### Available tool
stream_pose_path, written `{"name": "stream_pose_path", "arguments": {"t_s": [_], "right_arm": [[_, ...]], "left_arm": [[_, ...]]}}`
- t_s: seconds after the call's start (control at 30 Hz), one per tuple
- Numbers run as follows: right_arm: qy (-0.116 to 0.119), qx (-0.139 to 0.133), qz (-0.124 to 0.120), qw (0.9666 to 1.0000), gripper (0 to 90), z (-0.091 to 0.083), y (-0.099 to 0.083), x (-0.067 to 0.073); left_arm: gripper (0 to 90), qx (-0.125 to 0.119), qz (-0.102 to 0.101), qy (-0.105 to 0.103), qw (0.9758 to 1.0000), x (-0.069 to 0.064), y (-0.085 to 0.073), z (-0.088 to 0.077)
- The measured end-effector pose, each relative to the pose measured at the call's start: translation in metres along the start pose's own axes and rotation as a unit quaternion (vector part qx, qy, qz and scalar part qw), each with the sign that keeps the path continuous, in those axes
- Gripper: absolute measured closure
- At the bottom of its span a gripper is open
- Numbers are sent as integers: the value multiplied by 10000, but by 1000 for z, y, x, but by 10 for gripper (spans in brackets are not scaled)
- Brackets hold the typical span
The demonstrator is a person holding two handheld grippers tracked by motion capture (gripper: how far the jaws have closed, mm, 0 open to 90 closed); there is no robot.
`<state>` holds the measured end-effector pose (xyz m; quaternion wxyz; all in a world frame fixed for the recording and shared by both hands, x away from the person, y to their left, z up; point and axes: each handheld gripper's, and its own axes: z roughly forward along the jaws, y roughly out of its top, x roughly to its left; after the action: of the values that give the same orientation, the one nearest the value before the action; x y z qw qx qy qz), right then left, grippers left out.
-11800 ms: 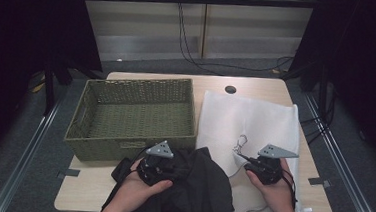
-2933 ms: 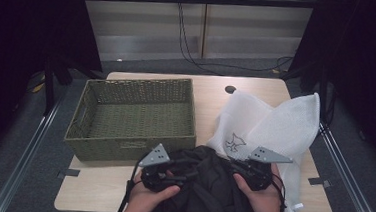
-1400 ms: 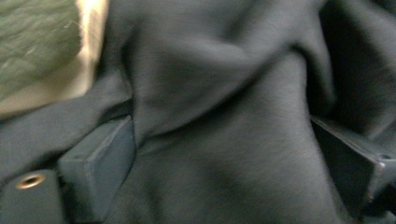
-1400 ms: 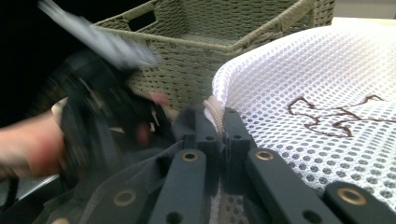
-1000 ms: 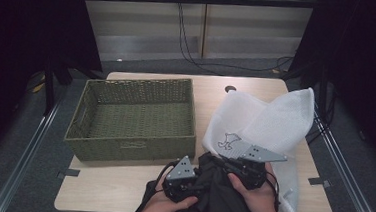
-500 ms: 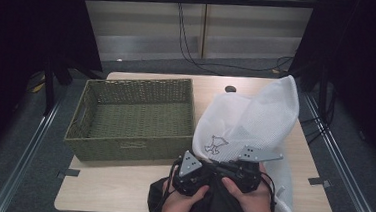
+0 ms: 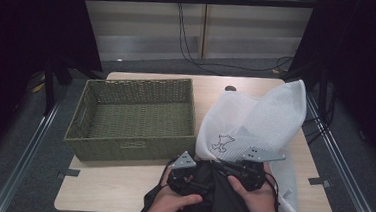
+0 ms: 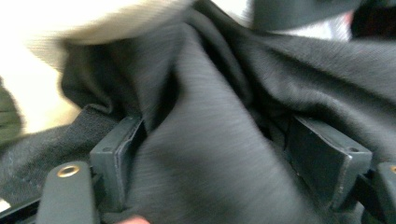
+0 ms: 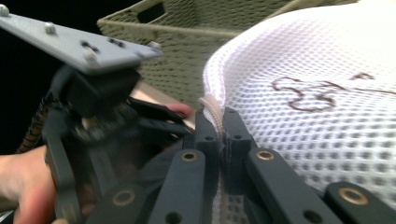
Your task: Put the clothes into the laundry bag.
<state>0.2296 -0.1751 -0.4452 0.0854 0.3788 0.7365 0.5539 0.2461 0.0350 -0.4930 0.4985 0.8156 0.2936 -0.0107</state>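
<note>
From the high view I see a light wooden table (image 7: 119, 201) with a green woven basket (image 7: 134, 118) on its left half, standing empty. To its right a white mesh bag (image 7: 255, 123) billows upward, its far corner raised, a small dark emblem on its front. At the near edge, a black garment (image 7: 214, 198) bunches between my two hands. My left gripper (image 7: 185, 172) sits just in front of the basket; in the left gripper view its jaws stand wide apart with black cloth (image 8: 219, 140) filling the space between them. My right gripper (image 7: 244, 170) sits at the bag's lower edge; in the right gripper view its jaws (image 9: 223, 135) are pinched tight on the bag's corded rim (image 9: 212, 112), with the basket behind.
</note>
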Motion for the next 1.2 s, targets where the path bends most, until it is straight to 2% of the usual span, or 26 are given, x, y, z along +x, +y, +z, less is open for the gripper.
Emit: {"name": "stream_pose_path", "arguments": {"t_s": [0.03, 0.1, 0.13, 0.17, 0.2, 0.23, 0.3, 0.33, 0.37, 0.4, 0.43, 0.5, 0.57, 0.6, 0.63, 0.67, 0.7, 0.73, 0.77, 0.8, 0.87, 0.93, 1.0, 1.07, 1.13, 1.2], "right_arm": [[47, 9, -32, 10000, 878, 2, 0, 2], [214, -28, -87, 9997, 878, 9, -1, 5], [214, -28, -87, 9997, 878, 9, -1, 5], [267, -34, -56, 9996, 878, 10, -1, 6], [287, -58, -38, 9996, 878, 12, -2, 6], [287, -58, -38, 9996, 878, 12, -2, 6], [302, -115, 8, 9995, 878, 8, -1, 7], [330, -202, 68, 9992, 878, 4, 1, 6], [355, -331, 104, 9988, 878, -2, 3, 6], [362, -407, 133, 9984, 878, -7, 5, 7], [340, -553, 101, 9978, 878, -15, 9, 8], [315, -731, 15, 9968, 878, -28, 15, 13], [264, -825, -27, 9962, 878, -38, 19, 15], [-1, -694, -31, 9976, 878, -42, 17, 12], [-1, -694, -31, 9976, 878, -42, 17, 12], [-193, -557, -10, 9983, 879, -41, 13, 9], [-550, -248, 87, 9981, 879, -35, -2, -3], [-550, -248, 87, 9981, 879, -35, -2, -3], [-677, -100, 127, 9976, 879, -31, -8, -8], [-683, -64, 211, 9974, 879, -30, -12, -13], [-599, -150, 385, 9973, 878, -31, -10, -18], [-648, -185, 299, 9973, 878, -32, -7, -18], [-626, -208, 331, 9973, 878, -31, -6, -19], [-573, -212, 382, 9974, 878, -28, -7, -21], [-469, -203, 472, 9976, 878, -25, -8, -23], [-345, -148, 562, 9977, 877, -21, -8, -24]], "left_arm": [[221, 41, 162, 125, 9998, -6, 1, 3], [498, 240, 376, 460, 9979, -12, 1, 10], [498, 360, 442, 689, 9960, -14, 2, 13], [592, 391, 495, 803, 9948, -14, 2, 14], [715, 324, 461, 796, 9952, -14, 3, 15], [715, 283, 444, 785, 9955, -14, 4, 14], [762, -63, 68, 676, 9977, -12, 4, 11], [771, -453, -231, 512, 9974, -11, 4, 6], [776, -722, -407, 422, 9957, -12, 5, 2], [779, -1200, -602, 146, 9908, -14, 8, -5], [781, -1517, -636, 3, 9864, -17, 13, -11], [780, -1891, -667, 109, 9796, -24, 21, -19], [774, -2052, -713, 532, 9747, -28, 25, -21], [752, -1935, -733, 788, 9752, -27, 26, -17], [752, -1681, -687, 1095, 9772, -25, 24, -10], [732, -1363, -636, 1323, 9797, -23, 21, -2], [629, -593, -486, 1433, 9867, -17, 14, 16], [534, -593, -486, 1433, 9867, -17, 14, 16], [534, -370, -410, 1340, 9894, -14, 11, 17], [439, -219, -327, 1242, 9915, -13, 10, 13], [306, -207, -256, 973, 9947, -13, 13, -1], [206, -257, -73, 625, 9977, -13, 15, -16], [143, -126, 194, 467, 9986, -16, 15, -25], [78, 178, 435, 347, 9983, -19, 10, -21], [58, 590, 524, 272, 9965, -22, 4, -7], [58, 974, 660, 490, 9918, -25, -1, 10]]}}
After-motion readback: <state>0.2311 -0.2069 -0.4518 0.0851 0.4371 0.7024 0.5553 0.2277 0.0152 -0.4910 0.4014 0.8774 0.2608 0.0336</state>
